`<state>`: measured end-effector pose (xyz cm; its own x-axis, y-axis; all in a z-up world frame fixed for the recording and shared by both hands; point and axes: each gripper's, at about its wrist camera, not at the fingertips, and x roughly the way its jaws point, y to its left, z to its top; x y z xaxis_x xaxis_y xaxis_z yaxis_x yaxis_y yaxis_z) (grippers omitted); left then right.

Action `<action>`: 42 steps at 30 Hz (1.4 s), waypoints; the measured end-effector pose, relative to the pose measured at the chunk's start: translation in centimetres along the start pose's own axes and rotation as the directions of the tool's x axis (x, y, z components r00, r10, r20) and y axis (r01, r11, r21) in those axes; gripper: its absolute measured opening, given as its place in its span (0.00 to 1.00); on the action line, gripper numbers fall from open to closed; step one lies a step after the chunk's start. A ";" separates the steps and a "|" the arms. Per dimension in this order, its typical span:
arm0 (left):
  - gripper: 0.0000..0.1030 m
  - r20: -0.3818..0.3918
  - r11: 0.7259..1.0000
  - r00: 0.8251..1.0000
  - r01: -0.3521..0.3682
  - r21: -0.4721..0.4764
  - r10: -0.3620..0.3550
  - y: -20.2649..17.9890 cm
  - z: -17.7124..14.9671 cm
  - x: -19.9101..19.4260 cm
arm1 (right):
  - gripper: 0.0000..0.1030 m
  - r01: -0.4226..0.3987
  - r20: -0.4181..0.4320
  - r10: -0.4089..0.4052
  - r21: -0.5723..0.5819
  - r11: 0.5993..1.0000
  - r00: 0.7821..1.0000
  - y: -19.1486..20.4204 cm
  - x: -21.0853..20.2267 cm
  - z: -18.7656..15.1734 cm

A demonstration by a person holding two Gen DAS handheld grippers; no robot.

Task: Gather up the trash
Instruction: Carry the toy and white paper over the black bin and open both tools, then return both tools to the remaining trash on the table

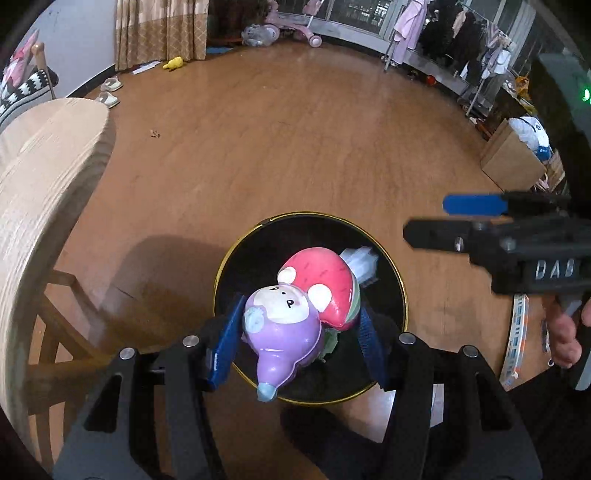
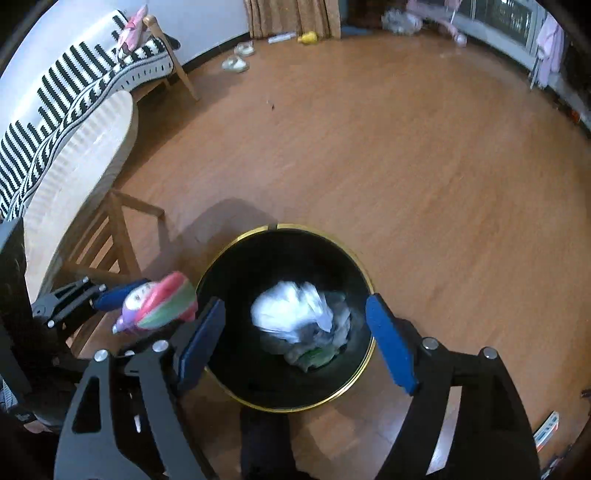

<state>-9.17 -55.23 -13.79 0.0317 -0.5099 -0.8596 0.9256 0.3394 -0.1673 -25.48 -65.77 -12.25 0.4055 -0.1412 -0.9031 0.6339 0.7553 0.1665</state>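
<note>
- Currently left gripper has its blue fingers clenched on a squishy toy: purple body, red mushroom-style cap with white spots, pale face with small black marks.
- Left wrist view: toy sits dead centre, hanging over the open mouth of the trash bin. Toy's pale blue tip points to 6 o'clock, red cap toward 1 o'clock.
- Bin is black inside with a gold rim, standing on the wooden floor.
- Right gripper has its fingers released and spread wide, nothing between them; they straddle the bin mouth from above.
- Right wrist view: crumpled white trash lies inside the bin, greyish and green scraps under it toward 5 o'clock.
- Same view: left gripper with the toy shows at 9 o'clock of the bin, just outside the rim from this angle; blurred.
- Left wrist view: right gripper enters from 3 o'clock, one blue finger tip visible; the person's hand grips its handle at 4 o'clock.
- Round light-wood surface at 9 o'clock, wooden legs below it.
- Cardboard box at 2 o'clock, well apart from the bin.
- Slippers at 11 o'clock near the curtain.
</note>
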 end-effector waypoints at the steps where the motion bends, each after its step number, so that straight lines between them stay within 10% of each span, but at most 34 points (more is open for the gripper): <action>1: 0.55 0.000 1.000 1.000 0.001 0.005 -0.001 0.0 -0.1 0.0 | 0.74 -0.013 0.004 0.013 0.010 1.000 1.000 -0.1 -0.2 0.1; 11: 0.57 -0.016 1.000 1.000 0.025 0.016 -0.025 -1.7 -0.1 1.6 | 0.74 -0.022 0.049 0.019 0.062 0.998 0.999 -0.5 -2.1 0.7; 16: 0.84 0.013 1.000 1.000 0.006 0.025 -0.006 -3.2 0.3 1.8 | 0.75 -0.044 0.094 0.036 0.094 0.995 0.995 -0.6 -4.1 1.3; 21: 0.91 0.034 1.000 0.999 -0.013 0.018 0.012 -2.7 0.1 0.2 | 0.77 -0.050 0.130 0.038 0.094 0.994 0.991 0.0 -5.4 2.0; 42: 0.94 0.213 0.984 0.967 -0.114 -0.134 0.141 6.0 -2.5 -17.4 | 0.83 -0.156 0.212 0.149 0.012 0.988 0.966 10.3 -9.5 4.5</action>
<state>-5.11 -42.29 -1.02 0.2414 -0.6132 -0.7521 0.8573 0.4980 -0.1308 -19.83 -59.56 -0.18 0.6262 -0.1594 -0.7632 0.5711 0.7602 0.3098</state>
